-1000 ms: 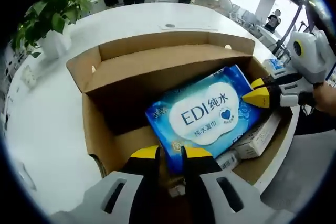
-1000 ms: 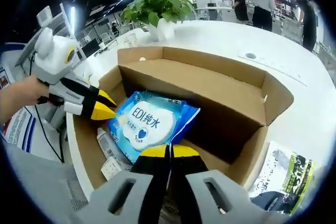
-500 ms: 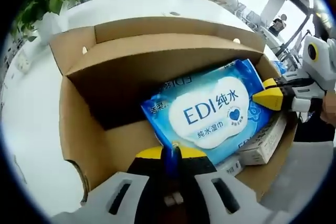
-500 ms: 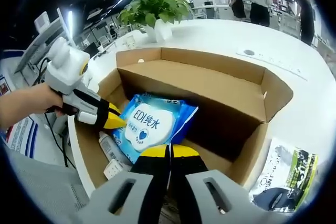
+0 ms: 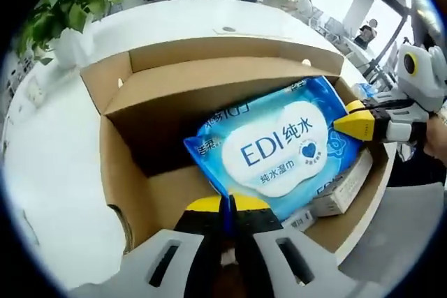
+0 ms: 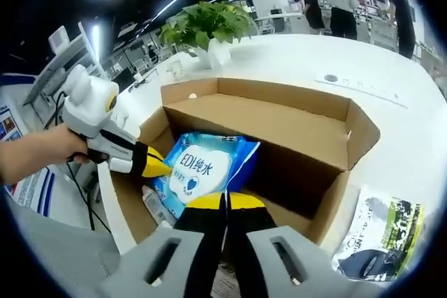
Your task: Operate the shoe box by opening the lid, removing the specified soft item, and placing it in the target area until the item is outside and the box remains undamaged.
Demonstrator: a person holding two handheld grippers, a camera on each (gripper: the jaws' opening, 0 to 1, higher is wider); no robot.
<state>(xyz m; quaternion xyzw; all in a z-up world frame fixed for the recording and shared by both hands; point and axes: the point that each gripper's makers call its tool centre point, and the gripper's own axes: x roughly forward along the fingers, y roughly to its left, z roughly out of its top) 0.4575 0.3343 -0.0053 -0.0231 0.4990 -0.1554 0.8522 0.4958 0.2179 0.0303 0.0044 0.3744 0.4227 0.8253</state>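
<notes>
Blue wet-wipe pack (image 5: 276, 148) tilted up inside open shoe box (image 5: 129, 172) — both tongs pinched on it: left tongs (image 5: 227, 207) at 6 o'clock edge, right tongs (image 5: 353, 120) at 3 o'clock corner. Soft, slick film, moderately heavy; grip seam edges.

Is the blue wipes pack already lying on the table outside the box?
No, the wipes pack sits inside the open cardboard box, pinched by both grippers.

The wet-wipe pack (image 5: 276, 151) covered most of the small cartons (image 5: 340, 188) at its 4 o'clock.
</notes>
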